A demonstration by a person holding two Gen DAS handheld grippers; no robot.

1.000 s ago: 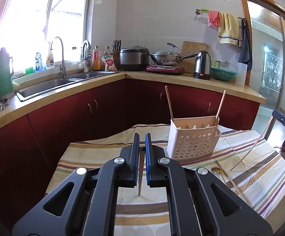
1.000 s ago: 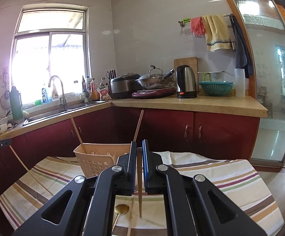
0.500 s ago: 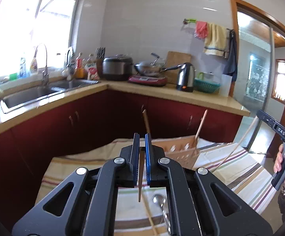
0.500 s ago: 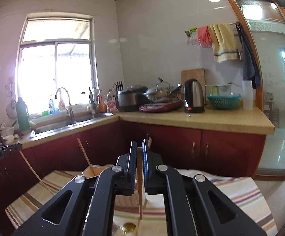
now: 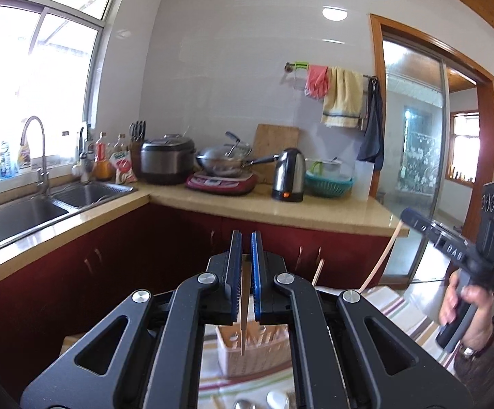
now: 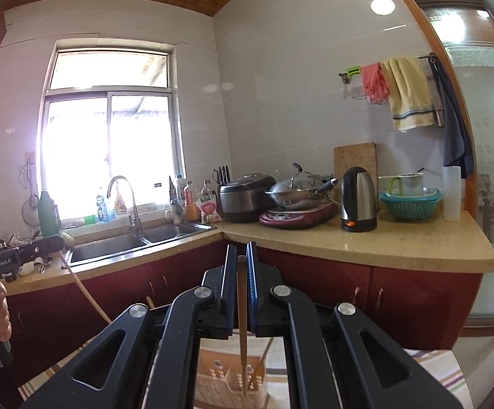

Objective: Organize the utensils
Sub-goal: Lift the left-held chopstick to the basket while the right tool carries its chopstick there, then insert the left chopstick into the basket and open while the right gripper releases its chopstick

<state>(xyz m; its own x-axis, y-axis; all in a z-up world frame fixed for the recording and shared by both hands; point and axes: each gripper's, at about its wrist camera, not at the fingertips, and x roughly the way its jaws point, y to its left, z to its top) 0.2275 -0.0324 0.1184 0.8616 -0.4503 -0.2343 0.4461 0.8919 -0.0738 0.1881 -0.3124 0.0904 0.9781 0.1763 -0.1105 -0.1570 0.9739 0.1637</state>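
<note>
My left tongs pinch a chopstick, tip hanging down over the perforated utensil basket. My right tongs clamp another chopstick above the same basket on the striped cloth. Spoons lie beside it.

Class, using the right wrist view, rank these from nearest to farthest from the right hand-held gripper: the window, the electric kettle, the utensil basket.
1. Utensil basket, directly below the right hand-held gripper.
2. Electric kettle, on the counter, to the right.
3. Window, on the far wall, to the left.
</note>
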